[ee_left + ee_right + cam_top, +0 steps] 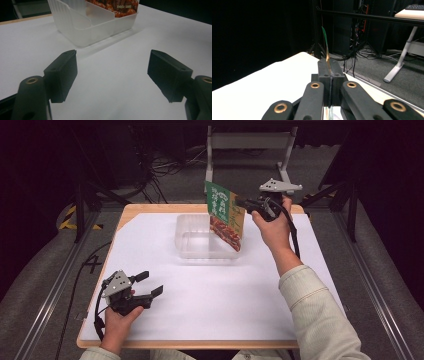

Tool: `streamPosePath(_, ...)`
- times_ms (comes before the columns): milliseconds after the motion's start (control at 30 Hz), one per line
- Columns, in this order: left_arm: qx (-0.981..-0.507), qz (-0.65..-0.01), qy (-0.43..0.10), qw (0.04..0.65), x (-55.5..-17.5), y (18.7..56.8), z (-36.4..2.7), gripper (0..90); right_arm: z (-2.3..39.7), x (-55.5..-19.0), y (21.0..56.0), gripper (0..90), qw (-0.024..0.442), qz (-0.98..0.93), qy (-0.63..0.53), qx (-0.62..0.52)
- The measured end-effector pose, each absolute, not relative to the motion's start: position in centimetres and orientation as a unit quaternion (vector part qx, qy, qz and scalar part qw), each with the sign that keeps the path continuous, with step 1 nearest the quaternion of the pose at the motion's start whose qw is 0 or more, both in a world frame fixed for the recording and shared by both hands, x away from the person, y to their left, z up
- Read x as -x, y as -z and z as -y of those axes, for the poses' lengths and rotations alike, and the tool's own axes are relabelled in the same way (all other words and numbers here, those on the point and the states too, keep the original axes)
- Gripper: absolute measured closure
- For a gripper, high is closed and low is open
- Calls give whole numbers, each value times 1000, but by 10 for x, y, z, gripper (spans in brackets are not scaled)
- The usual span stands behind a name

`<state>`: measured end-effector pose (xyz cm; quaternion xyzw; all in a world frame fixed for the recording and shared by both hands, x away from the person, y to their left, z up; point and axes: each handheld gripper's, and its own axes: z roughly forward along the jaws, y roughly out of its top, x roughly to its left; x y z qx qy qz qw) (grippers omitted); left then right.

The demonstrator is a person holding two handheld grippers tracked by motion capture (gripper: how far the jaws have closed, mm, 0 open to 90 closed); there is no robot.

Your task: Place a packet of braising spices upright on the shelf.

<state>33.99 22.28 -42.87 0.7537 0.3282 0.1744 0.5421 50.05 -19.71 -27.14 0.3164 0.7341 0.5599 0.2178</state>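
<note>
Packet, flat, printed green at the top and with a red-brown food picture below (225, 215): held in the air above the far right part of a clear plastic tray, tilted, its lower corner hanging over the tray's right side. From the high view I cannot tell whether that corner touches the tray.

Clear, shallow, rectangular plastic tray (186, 236): stands on the white sheet toward the far middle of the table. In the left gripper view its ribbed wall and an inner divider show (75, 27), with the red-brown print of the packet (112, 6) just behind the far rim.

Right gripper (241, 203): black, with a grey three-cornered plate on top, held up by the person's right hand (272, 227) over the far right of the table. Its jaws are pressed together on the packet's edge; in the right gripper view the thin green and tan edge (325, 45) rises from between the closed jaws (328, 68).

Left gripper (150, 283): black, same grey plate, held low in the left hand (120, 317) near the table's near left corner, well apart from the tray. Its jaws stand wide apart with nothing between them (112, 72), pointing toward the tray.

White paper sheet (215, 295): covers most of the wooden tabletop (135, 209).
</note>
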Motion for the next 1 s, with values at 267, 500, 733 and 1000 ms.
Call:
streamPosePath(267,-753,-329,-174,543,-340,429,-222,246,198,-500,278,900,215,-738,-553,-323)
streamPosePath(500,-754,-328,-173,542,-341,429,-222,246,201,-499,284,900,210,-737,-552,-329)
streamPosePath(733,-755,-328,-173,541,-341,429,-222,246,207,-498,287,891,208,-737,-548,-337)
streamPosePath(1000,-754,-329,-173,541,-341,429,-221,245,215,-499,294,882,209,-736,-540,-351)
